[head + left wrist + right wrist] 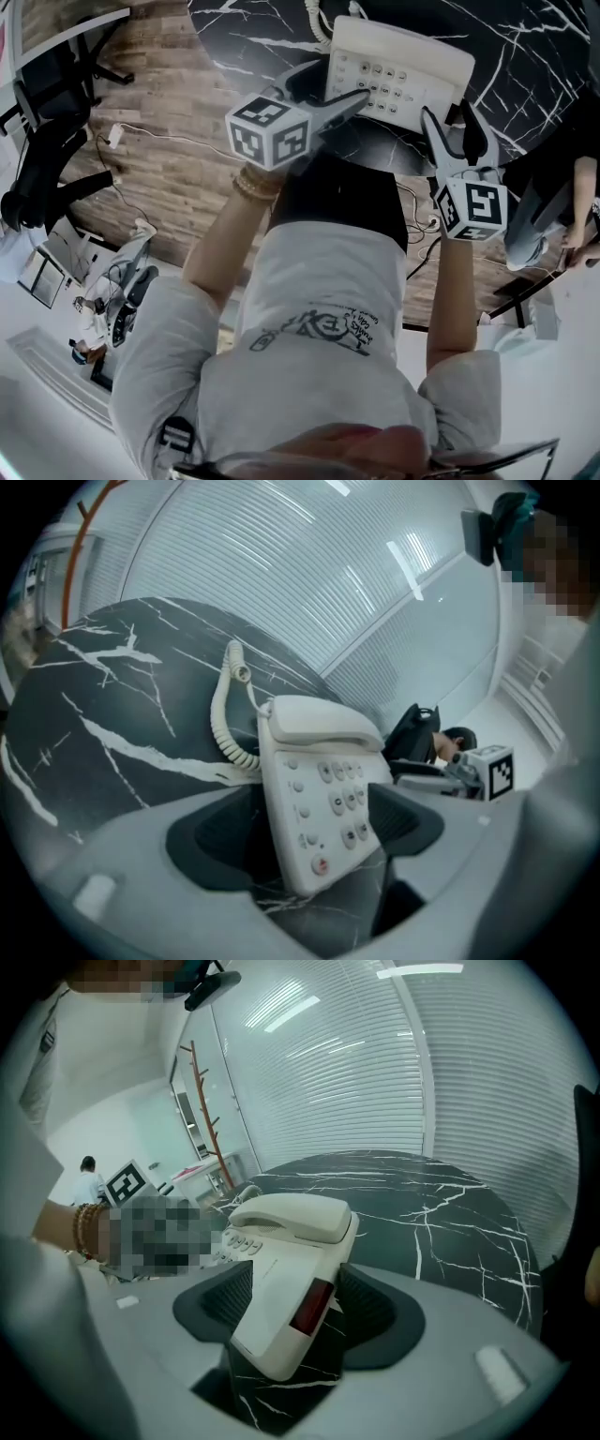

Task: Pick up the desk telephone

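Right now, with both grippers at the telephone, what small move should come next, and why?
Probably raise both grippers straight up together, slowly and level. The left gripper and right gripper each seem closed on a side of the telephone, the handset only rests on top, and the coiled cord trails on the table.

Black marbled table (525,56), wood-plank floor (178,178), white blinds (375,1082), coat stand (206,1124).
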The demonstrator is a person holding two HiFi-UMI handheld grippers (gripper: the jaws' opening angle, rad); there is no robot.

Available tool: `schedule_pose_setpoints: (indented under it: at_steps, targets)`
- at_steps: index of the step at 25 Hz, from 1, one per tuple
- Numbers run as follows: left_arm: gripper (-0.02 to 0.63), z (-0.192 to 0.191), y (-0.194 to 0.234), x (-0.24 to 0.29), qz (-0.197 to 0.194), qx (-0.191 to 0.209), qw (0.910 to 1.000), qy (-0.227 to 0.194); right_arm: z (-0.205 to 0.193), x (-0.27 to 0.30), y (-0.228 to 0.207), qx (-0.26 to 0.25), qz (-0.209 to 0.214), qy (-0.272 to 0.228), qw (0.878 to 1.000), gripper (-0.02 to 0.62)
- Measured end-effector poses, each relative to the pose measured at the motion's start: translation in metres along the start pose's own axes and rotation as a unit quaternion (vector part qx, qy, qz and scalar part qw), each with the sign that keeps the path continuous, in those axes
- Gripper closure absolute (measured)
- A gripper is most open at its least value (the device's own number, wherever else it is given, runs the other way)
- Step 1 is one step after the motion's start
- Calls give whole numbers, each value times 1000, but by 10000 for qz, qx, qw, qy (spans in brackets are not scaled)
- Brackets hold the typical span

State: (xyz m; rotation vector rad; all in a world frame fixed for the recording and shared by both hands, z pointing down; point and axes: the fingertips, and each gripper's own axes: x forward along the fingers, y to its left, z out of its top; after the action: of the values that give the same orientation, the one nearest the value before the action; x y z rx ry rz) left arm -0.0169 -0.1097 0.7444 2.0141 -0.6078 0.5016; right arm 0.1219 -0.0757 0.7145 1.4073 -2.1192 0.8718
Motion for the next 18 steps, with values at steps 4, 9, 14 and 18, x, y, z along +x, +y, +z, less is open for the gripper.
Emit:
schedule_pose_setpoints:
  at_steps: [4, 9, 14, 18]
  targets:
    - [218, -3, 2, 8, -76, -168, 9998, 19, -9, 6, -4, 174, 45, 64, 9998, 295]
    - [244, -2, 4, 12, -67, -206, 9998, -27, -14, 9, -7, 487, 102, 89, 9987, 288]
    - [306, -3, 3, 17, -144, -354, 9993, -38, -16, 10, -4, 793, 309, -3, 9964, 322]
    - [348, -3, 5, 16, -180, -547, 9983, -69, -16, 9, -3, 850, 312, -50, 9959, 331]
